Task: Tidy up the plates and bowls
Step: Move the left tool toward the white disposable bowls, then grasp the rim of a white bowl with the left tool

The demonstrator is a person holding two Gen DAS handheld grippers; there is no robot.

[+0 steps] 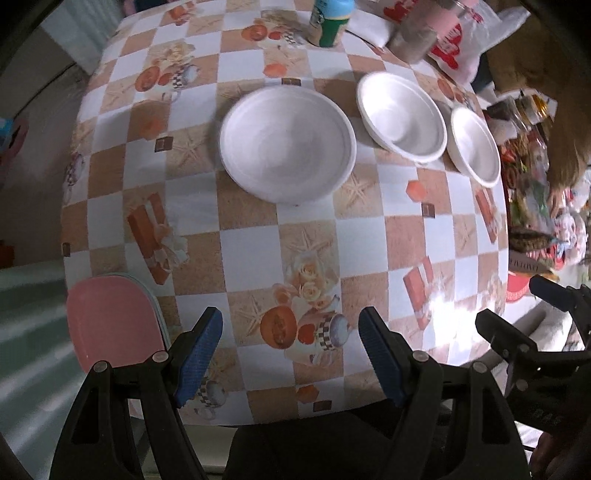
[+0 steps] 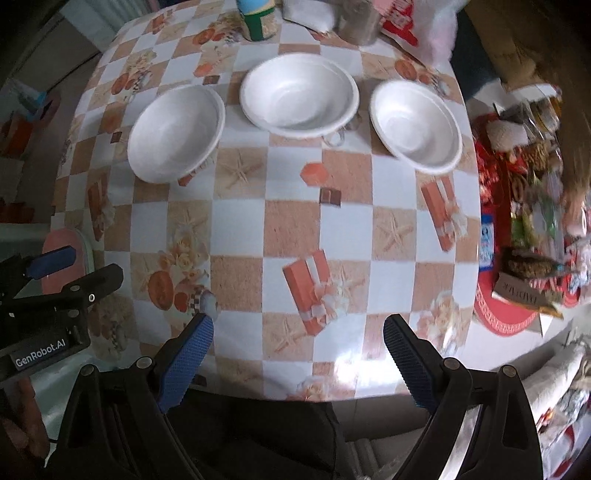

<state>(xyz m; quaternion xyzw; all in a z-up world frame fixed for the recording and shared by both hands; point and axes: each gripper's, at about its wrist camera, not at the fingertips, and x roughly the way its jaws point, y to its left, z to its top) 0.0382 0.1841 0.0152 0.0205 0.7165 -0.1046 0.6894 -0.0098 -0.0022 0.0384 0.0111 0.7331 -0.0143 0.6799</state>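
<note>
Lying well beyond both open jaws, three white bowls (image 2: 299, 98) stand untouched

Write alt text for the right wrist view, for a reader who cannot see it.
Three empty white bowls stand apart in a row across the far side of a table with a checkered tablecloth. The right tool, blue-padded and open with nothing between its pads, hangs over the near edge. The left tool shows at the left, above a stack of plates, pink on top.

Near half of table (image 2: 295, 229) bare, open approach. Three white bowls (image 2: 299, 98) in a row across far side; jars (image 2: 258, 18) and bag (image 2: 413, 26) crowd behind. Pink plates (image 1: 110, 321) at left edge.
</note>
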